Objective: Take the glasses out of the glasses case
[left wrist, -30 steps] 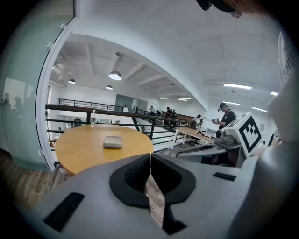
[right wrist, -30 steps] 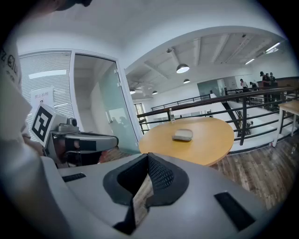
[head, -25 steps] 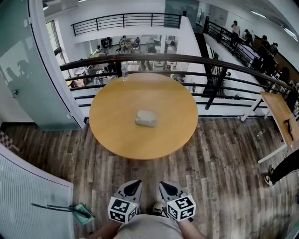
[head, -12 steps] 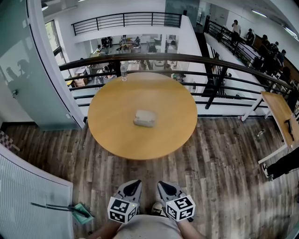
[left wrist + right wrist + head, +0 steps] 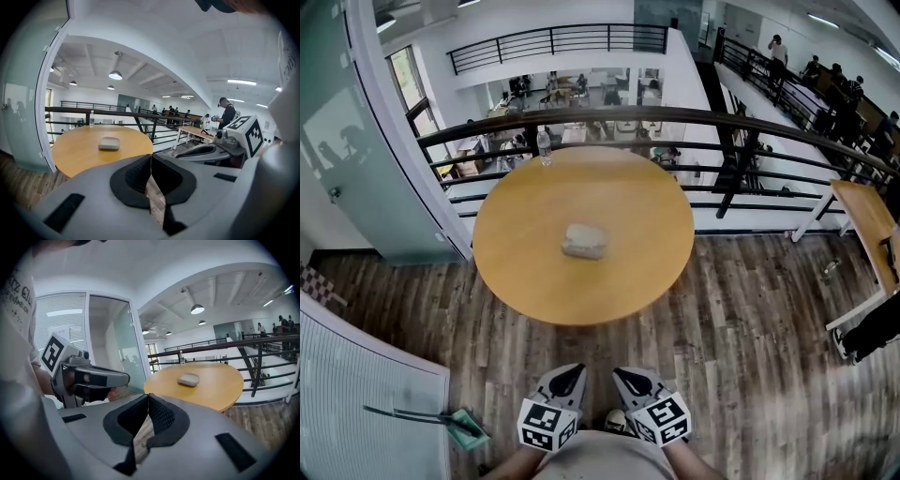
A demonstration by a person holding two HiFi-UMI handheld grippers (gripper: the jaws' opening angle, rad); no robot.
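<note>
A closed grey glasses case (image 5: pixel 584 241) lies near the middle of a round wooden table (image 5: pixel 525 281); it also shows as the case (image 5: pixel 109 143) in the left gripper view and the case (image 5: pixel 188 379) in the right gripper view. The glasses are hidden. My left gripper (image 5: pixel 568 377) and right gripper (image 5: pixel 627 380) are held low, close to my body, well short of the table's near edge. Both are shut with nothing between the jaws, and they stand side by side.
A clear water bottle (image 5: pixel 545 146) stands at the table's far edge by a black railing (image 5: pixel 675 117). A glass partition (image 5: pixel 375 169) rises at the left. Another wooden table (image 5: pixel 862 225) is at the right, with a person's leg (image 5: pixel 867 337) near it. Wood floor lies around.
The view has shifted slightly, so the table and case sit a bit lower and further left in the frame. Both grippers stay shut by my body.
</note>
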